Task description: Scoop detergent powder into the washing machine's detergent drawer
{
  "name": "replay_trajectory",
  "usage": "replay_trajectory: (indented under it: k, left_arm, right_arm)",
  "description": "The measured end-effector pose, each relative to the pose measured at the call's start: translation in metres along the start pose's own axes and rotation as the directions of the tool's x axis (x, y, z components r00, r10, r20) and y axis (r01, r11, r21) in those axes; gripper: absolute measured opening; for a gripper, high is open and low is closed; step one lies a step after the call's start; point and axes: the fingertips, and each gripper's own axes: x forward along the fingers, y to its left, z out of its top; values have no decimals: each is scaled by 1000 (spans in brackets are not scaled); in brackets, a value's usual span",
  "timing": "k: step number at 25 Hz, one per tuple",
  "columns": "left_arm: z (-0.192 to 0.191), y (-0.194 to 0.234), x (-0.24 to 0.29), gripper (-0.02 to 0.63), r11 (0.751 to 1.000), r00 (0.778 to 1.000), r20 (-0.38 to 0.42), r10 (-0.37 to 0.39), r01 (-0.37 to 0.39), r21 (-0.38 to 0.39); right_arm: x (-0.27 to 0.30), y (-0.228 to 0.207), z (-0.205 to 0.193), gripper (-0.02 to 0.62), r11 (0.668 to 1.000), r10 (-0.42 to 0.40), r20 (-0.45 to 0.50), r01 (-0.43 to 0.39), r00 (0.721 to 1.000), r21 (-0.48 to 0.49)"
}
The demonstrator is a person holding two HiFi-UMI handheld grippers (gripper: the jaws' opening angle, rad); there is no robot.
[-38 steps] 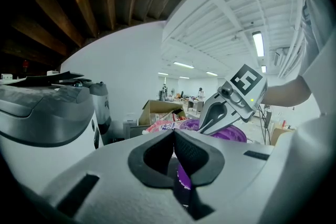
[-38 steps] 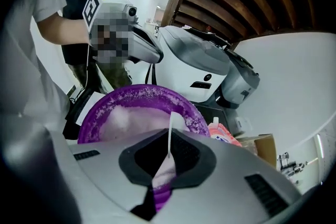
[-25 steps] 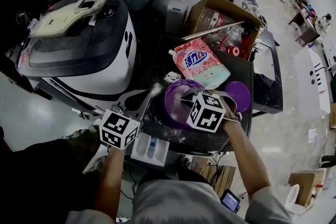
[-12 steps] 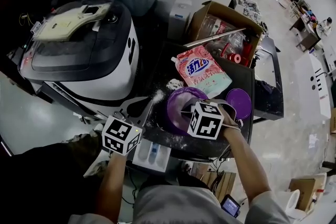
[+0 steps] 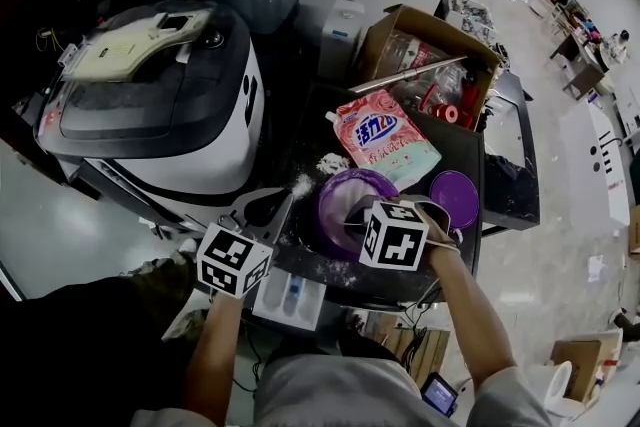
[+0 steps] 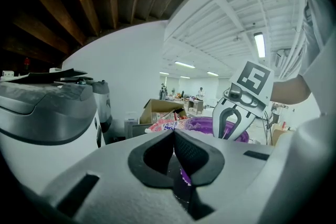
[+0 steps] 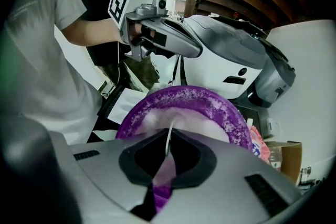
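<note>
Head view: purple tub (image 5: 332, 198) sits on a dark table (image 5: 468, 143), near its 6 o'clock edge. White powder (image 7: 197, 122) fills the tub's inside; grains cling to the rim.

Right hand-held gripper (image 5: 352, 221) enters the tub from 3 o'clock. In the right gripper view its jaws are narrow, clamped on a thin white scoop (image 7: 168, 145) handle. The handle runs forward to the powder. The scoop's bowl is hidden, so I cannot tell how much it holds.

Left hand-held gripper (image 5: 276, 205) sits at 9 o'clock of the tub, apart from it. In the left gripper view its pads meet at the tips with nothing between them. Its tips point toward the tub's side, and the right hand-held gripper shows beyond at 1 o'clock.

Drawer (image 5: 290, 293): white, with blue inside, at 7 o'clock of the tub. It lies below the table edge, just under the left hand-held gripper's marker cube. Whether it holds any powder cannot be made out.

Washer (image 5: 160, 115): white body, dark top, at 10 o'clock of the tub.

Pink detergent bag (image 5: 385, 140) lies flat at 12 o'clock of the tub, touching or just beside its rim. Purple lid (image 5: 455, 196) lies at 3 o'clock, beyond the right hand-held gripper. Open cardboard box (image 5: 432, 27) stands at 1 o'clock, behind the bag.

Spilled powder (image 5: 300, 183) marks the table at 10 o'clock of the tub, near the left hand-held gripper's tips.
</note>
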Motion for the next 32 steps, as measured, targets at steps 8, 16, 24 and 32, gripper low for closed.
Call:
replay_trajectory:
  k: [8, 16, 24, 32]
  left_arm:
    - [3, -6, 4, 9, 1000, 1000, -1, -17, 17, 6]
    - [6, -12, 8, 9, 999, 1000, 0, -30, 30, 13]
    - [11, -19, 6, 9, 999, 1000, 3, -29, 29, 24]
    - [19, -26, 6, 10, 999, 999, 14, -31, 31, 26]
  right_arm:
    - [-7, 18, -2, 9, 996, 86, 10, -86, 996, -18]
    - [-8, 19, -2, 9, 995, 99, 30, -99, 995, -2]
    - [-20, 15, 0, 5, 997, 63, 103, -66, 993, 31]
    - [-31, 20, -5, 3, 992, 66, 163, -82, 984, 91]
